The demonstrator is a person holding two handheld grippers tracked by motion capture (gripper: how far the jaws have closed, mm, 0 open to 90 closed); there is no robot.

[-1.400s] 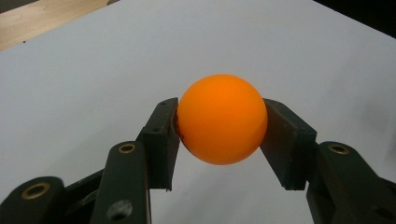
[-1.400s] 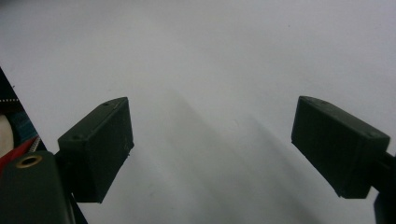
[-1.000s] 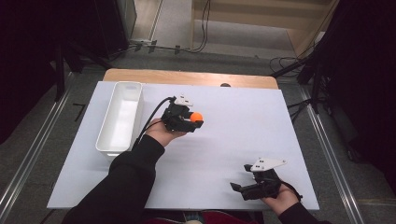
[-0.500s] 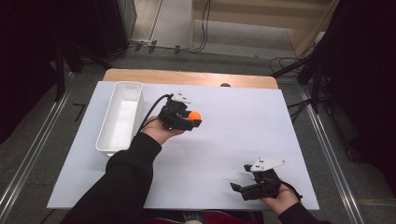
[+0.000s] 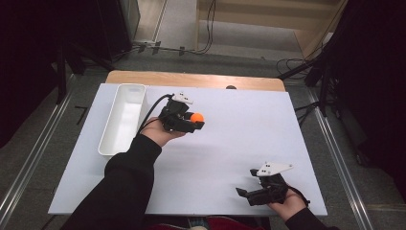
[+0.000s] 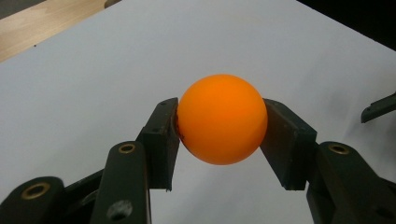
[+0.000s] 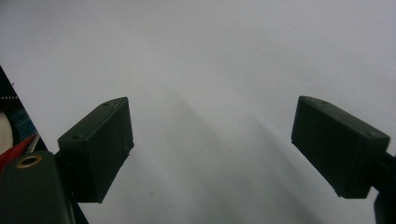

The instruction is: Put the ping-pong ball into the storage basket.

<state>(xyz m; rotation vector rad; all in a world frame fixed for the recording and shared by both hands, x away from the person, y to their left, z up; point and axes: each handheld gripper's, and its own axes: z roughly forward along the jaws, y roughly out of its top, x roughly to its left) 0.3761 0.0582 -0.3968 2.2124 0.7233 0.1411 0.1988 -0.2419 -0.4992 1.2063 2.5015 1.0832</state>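
A person's left gripper (image 5: pixel 195 122) holds an orange ball (image 5: pixel 197 117) above the white surface (image 5: pixel 230 139), its jaws clamped on the ball's two sides; in the left gripper view the ball (image 6: pixel 222 119) sits squarely between the two black pads (image 6: pixel 161 135), clear of the sheet beneath it. The ball hangs over the far left part of the surface, just to the right of a long white tray (image 5: pixel 122 119) that lies along the left edge, with a narrow strip of bare sheet between the gripper and the tray's right wall. The tray's far end comes close to the strip of wood (image 5: pixel 191 80) that runs along the far edge. To the right of the ball the sheet lies open all the way to the right edge, and toward the person a broad bare stretch separates the two hands. The right gripper (image 5: pixel 249 194) rests low near the near right corner, well apart from the ball, close to the near edge, its jaws standing wide with nothing between them; in the right gripper view the two pads (image 7: pixel 100 144) frame bare white sheet. The person's dark left sleeve (image 5: pixel 122 191) crosses the near left part of the surface.
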